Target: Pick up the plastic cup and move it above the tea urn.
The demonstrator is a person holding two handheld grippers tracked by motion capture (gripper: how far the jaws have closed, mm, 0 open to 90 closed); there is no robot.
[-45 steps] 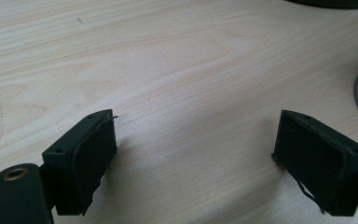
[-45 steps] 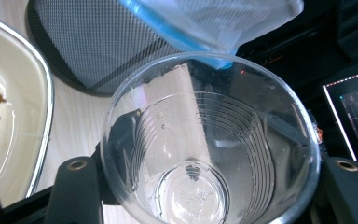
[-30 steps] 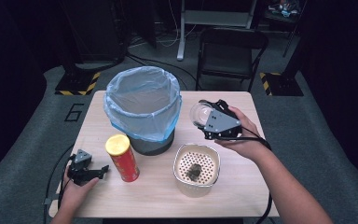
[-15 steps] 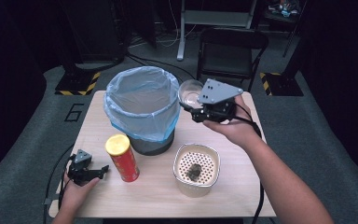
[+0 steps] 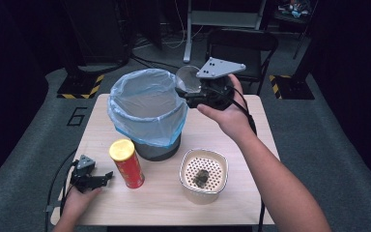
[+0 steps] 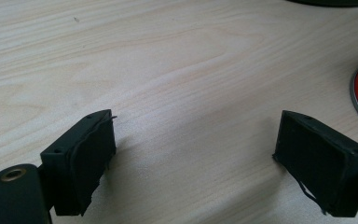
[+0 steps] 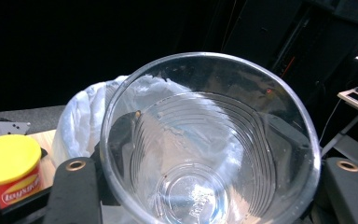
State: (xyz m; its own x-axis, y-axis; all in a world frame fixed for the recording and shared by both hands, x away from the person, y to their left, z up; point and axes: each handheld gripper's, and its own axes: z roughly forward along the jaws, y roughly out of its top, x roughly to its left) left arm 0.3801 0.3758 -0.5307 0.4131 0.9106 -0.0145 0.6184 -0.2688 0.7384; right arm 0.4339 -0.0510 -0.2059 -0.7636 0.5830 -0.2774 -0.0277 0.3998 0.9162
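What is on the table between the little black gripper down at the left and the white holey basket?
In the high view, the red can with the yellow lid stands between the left gripper and the white basket.

The bin point(image 5: 147, 116) is dark grey with a pale blue liner, and against its far rim is a clear ribbed plastic cup point(image 7: 209, 144) between black jaws under a grey plate. Near the bin's front stand a red can point(image 5: 127, 164) with a yellow lid and a cream perforated basket point(image 5: 204, 175). The table point(image 5: 251, 140) under the bin is pale wood grain.
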